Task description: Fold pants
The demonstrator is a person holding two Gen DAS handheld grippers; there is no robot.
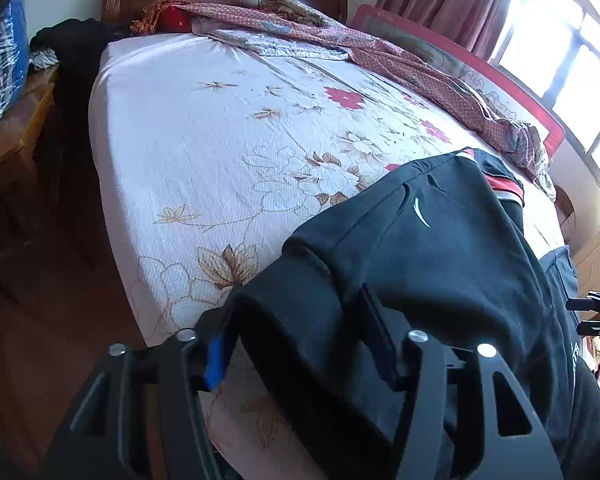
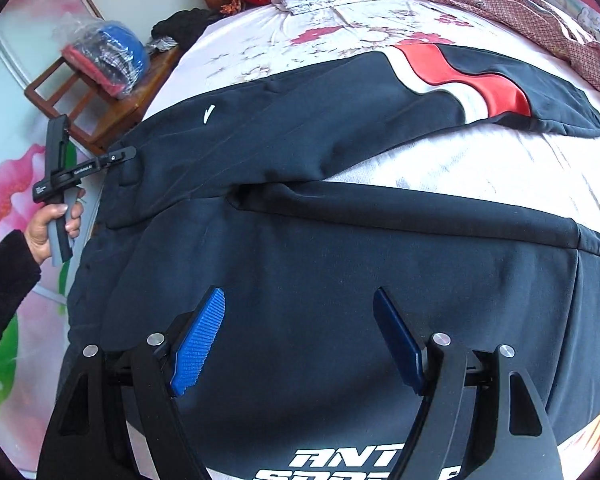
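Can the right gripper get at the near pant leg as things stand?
Probably yes. The right gripper hangs open right above the near pant leg of the black pants, with nothing between its fingers and the cloth. The left gripper sits away at the waistband.
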